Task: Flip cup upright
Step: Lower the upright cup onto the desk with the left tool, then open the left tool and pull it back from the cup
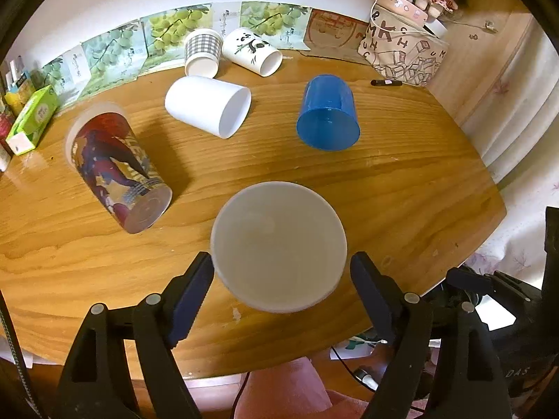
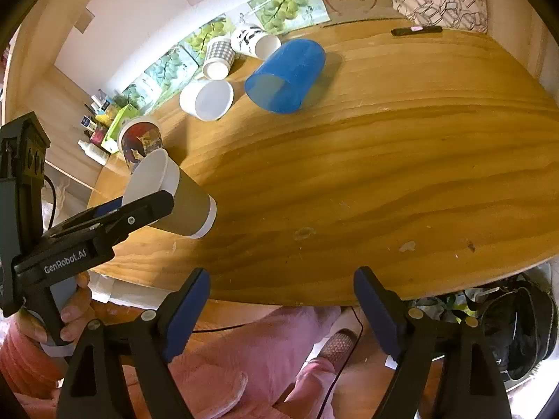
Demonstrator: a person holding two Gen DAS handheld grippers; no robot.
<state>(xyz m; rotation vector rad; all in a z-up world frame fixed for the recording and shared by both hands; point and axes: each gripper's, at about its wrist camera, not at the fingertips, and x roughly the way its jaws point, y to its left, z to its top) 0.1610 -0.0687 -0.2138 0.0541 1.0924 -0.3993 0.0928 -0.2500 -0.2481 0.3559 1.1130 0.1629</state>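
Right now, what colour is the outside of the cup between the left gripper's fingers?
Brown with a white base band, cup; best seen from the right wrist view.

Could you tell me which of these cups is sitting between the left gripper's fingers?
The brown paper cup, white inside; the left gripper flanks it. The other five cups lie on the table, farther off.
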